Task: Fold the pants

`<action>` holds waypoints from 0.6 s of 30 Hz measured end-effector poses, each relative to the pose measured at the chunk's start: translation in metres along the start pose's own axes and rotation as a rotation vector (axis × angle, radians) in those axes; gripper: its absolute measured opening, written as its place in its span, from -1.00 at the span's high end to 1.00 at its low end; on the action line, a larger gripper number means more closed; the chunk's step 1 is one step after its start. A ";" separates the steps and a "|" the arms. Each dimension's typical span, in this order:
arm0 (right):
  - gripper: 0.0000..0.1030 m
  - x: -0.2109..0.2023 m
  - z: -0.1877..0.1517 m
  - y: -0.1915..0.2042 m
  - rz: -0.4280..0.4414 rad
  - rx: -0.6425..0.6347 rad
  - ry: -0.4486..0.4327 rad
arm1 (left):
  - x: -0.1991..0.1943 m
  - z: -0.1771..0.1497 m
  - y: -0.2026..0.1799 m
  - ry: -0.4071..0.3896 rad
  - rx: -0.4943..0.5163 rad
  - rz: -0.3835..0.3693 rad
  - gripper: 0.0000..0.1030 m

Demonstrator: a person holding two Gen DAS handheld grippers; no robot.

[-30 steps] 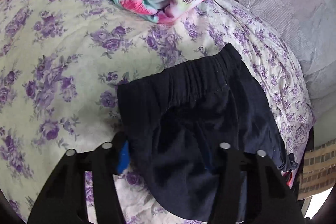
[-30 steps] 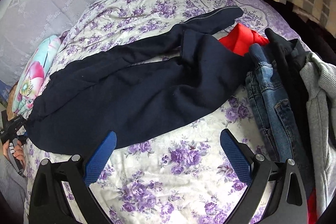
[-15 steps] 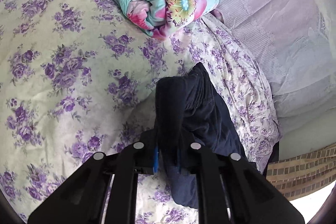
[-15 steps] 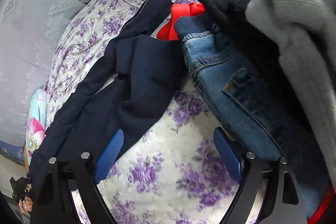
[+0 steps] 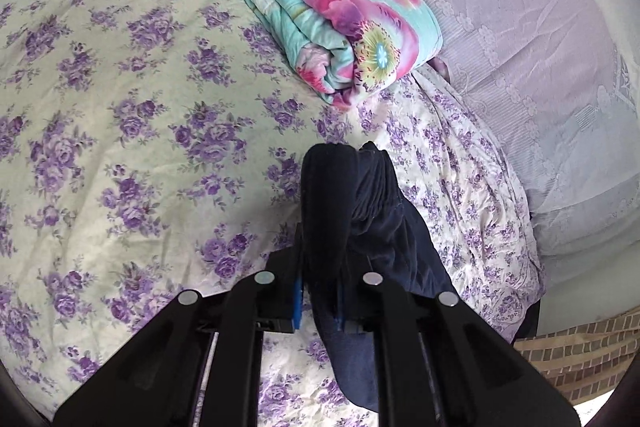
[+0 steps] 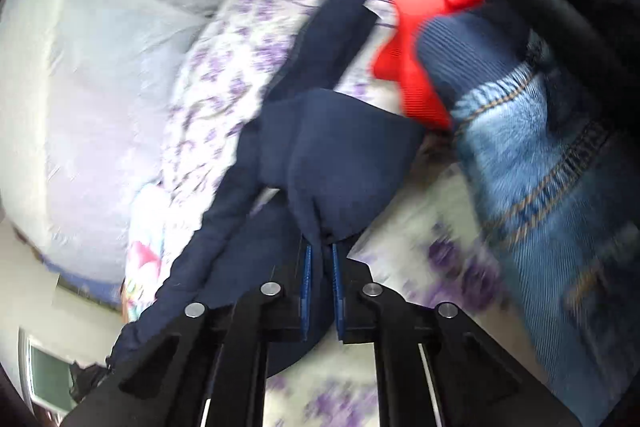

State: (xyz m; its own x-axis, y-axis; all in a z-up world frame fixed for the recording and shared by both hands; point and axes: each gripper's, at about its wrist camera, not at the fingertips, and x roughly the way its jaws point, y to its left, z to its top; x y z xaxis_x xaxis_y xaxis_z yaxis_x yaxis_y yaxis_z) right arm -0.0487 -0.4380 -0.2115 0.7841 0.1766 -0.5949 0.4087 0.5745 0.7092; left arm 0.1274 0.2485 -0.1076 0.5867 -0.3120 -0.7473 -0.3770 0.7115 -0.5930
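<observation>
Left gripper (image 5: 318,301) clenched on the gathered waistband of the navy pants (image 5: 360,211), lifted off the floral bed (image 5: 120,107). Right gripper (image 6: 320,291) clamped on a pants (image 6: 340,163) leg near the hem. Folded quilt (image 5: 320,15) far. Jeans (image 6: 540,187) and red cloth (image 6: 416,47) right, just beside the pants.

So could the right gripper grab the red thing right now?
Probably not yet. The right gripper is shut on the navy pants, so it would have to let go first. The red cloth lies beyond, partly tucked under the jeans.
</observation>
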 end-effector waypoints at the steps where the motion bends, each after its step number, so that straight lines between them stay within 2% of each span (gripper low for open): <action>1: 0.84 -0.006 -0.003 0.005 0.014 -0.005 0.012 | -0.006 -0.001 0.003 -0.007 0.007 0.010 0.80; 4: 0.87 -0.034 -0.019 0.017 0.030 -0.011 0.055 | -0.030 -0.008 0.020 -0.010 0.011 0.026 0.80; 7: 0.96 -0.073 -0.043 0.021 -0.018 -0.045 0.090 | -0.056 -0.021 0.047 -0.007 0.007 0.056 0.80; 10: 0.99 -0.115 -0.069 0.004 -0.080 -0.011 0.094 | -0.076 -0.043 0.086 0.021 -0.023 0.089 0.80; 12: 0.99 -0.140 -0.085 -0.014 -0.151 0.022 0.096 | -0.080 -0.056 0.112 0.063 -0.046 0.113 0.80; 15: 0.89 -0.152 -0.104 -0.034 -0.142 0.086 0.106 | -0.072 -0.067 0.145 0.114 -0.084 0.124 0.79; 16: 0.82 -0.148 -0.106 -0.035 -0.119 0.105 0.103 | -0.068 -0.068 0.152 0.120 -0.097 0.120 0.79; 18: 0.03 -0.136 -0.115 -0.033 -0.102 0.102 0.100 | -0.063 -0.068 0.157 0.120 -0.098 0.117 0.80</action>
State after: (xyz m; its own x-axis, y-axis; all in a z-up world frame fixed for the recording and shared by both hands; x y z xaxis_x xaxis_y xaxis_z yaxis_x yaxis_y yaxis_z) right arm -0.2224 -0.3892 -0.1976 0.6882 0.2030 -0.6966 0.5328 0.5104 0.6750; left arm -0.0174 0.3368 -0.1745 0.4477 -0.3078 -0.8395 -0.5086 0.6846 -0.5222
